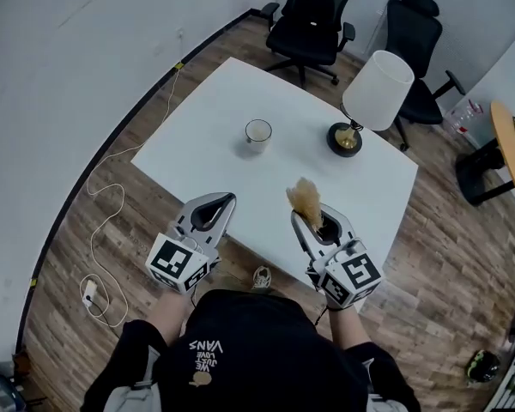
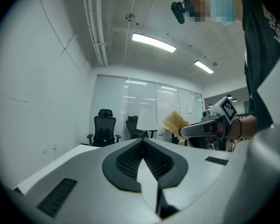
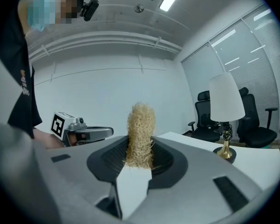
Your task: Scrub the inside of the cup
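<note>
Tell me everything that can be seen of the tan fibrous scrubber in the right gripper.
The tan fibrous scrubber is a straw-coloured bundle of coarse, loofah-like fibres with a rounded, frayed end. Its base is clamped between the jaws of the right gripper; the rest sticks out past their tips. Nothing else touches it. The head view shows it in the air by the white table's near edge, well short of the small round cup.

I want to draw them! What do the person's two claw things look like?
The left gripper and right gripper are light grey, with black ribbed pads inside pointed jaws. Each carries a white cube with black square markers. The person wears a black short-sleeved shirt.
</note>
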A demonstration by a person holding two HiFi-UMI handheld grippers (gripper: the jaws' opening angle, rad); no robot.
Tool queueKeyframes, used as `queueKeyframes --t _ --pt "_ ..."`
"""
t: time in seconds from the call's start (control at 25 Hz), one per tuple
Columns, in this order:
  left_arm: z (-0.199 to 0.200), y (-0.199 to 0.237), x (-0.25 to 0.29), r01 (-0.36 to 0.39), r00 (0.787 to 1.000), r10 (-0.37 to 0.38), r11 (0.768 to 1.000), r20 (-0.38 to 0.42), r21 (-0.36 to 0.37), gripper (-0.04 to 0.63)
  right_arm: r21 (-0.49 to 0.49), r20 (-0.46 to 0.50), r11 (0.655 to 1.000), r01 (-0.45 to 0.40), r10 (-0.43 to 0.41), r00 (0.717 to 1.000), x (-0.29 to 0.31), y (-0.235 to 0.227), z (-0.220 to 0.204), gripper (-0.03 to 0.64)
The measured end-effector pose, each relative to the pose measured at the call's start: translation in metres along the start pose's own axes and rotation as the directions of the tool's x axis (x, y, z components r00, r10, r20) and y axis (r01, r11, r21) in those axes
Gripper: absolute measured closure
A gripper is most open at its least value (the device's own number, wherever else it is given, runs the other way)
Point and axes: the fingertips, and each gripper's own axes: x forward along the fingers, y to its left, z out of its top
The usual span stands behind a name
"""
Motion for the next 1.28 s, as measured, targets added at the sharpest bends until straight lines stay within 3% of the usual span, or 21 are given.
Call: queueKeyframes --t 0.4,0.92,1.28 --pt "-0.017 0.039 0.039 -0.026 0.999 0.025 0.999 -0.037 -0.020 0.584 0.037 -0.033 0.999 0.016 -0.015 0.999 0.038 -0.036 0.001 0.502" --pt "-0.030 0.098 0.109 0.060 0.996 -0.062 0.998 -0.058 -0.022 0.584 0.045 -0.030 0.997 0.070 -0.069 0.997 0.096 -0.084 0.003 0.502" --pt "-0.062 0.144 0.138 0.072 0.991 -0.074 0.997 -0.109 -0.021 0.583 0.066 -0.064 0.994 0.090 -0.086 0.994 0.139 -0.104 0.000 0.502"
